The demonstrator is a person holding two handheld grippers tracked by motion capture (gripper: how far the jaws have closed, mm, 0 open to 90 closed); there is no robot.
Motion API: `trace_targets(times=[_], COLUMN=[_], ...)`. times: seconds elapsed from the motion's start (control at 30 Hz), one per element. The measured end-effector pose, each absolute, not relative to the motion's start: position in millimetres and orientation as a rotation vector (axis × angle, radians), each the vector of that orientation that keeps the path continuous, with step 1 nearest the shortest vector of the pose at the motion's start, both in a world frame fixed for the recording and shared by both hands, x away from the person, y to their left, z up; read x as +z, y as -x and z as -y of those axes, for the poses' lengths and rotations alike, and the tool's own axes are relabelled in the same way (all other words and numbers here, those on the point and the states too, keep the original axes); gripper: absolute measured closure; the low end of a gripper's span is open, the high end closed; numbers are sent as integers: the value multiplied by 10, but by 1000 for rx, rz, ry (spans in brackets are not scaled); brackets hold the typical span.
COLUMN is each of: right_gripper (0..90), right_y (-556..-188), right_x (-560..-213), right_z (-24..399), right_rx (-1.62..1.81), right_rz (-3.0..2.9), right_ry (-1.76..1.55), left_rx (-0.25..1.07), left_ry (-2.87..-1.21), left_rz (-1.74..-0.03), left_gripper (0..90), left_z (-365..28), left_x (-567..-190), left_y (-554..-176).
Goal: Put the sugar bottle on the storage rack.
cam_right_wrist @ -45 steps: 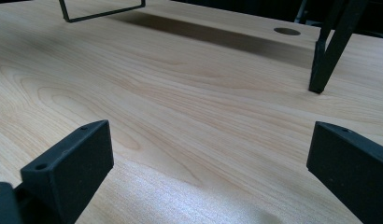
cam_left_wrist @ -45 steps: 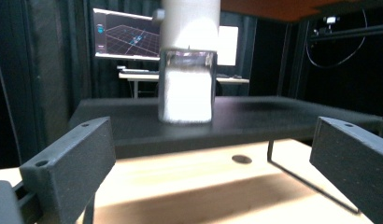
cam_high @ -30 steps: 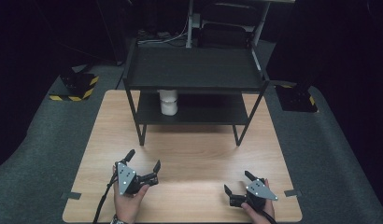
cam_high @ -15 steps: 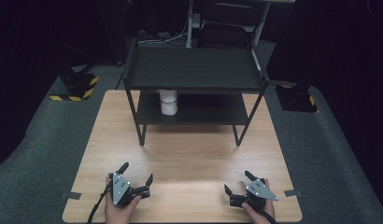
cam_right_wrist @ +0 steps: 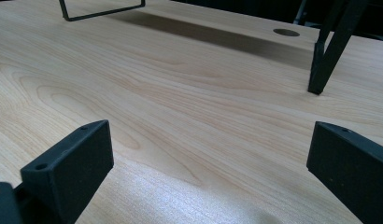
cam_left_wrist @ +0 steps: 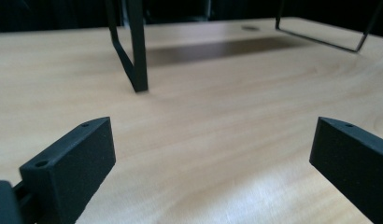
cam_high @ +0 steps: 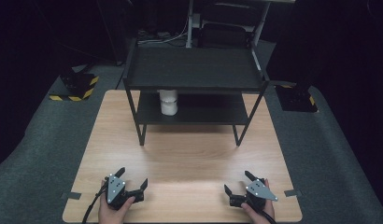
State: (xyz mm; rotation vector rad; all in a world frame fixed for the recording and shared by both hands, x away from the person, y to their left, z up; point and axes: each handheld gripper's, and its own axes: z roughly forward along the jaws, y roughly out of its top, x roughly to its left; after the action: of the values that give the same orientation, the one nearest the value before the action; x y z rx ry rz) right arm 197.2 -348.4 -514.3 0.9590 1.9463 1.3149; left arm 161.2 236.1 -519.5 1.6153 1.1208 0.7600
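white cup (cam_high: 168, 101), upright, lower shelf (cam_high: 203, 112)

One wooden table (cam_high: 189, 158) carries one black two-tier rack (cam_high: 194, 70) at upper centre, one white cup (cam_high: 168, 101) under it, and two grippers, left gripper (cam_high: 131, 179) and right gripper (cam_high: 236, 183), at the bottom.

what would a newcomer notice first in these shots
The black two-tier shelf rack stands at the far middle of the wooden table, with a white cup on its lower tier toward the left. At the near edge, the left tool and right tool rest low, jaws wide apart and holding nothing.
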Motion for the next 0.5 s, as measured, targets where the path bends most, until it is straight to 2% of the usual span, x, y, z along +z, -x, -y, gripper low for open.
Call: trace_targets(times=[0.23, 0.5], right_gripper=[3, 3], right_y=[-1960, -1969], right_x=[-5142, -5131], right_z=[3461, 3441], right_rx=[1305, 1292], right_rz=[-1934, -1935], right_ry=[-974, -981], left_rx=[735, 781], left_ry=[-1677, -1729], left_rz=[-1111, -1080], left_gripper=[7, 7], left_z=[-2347, -2279], left_x=[-5151, -5127], left_y=[-1651, -1629])
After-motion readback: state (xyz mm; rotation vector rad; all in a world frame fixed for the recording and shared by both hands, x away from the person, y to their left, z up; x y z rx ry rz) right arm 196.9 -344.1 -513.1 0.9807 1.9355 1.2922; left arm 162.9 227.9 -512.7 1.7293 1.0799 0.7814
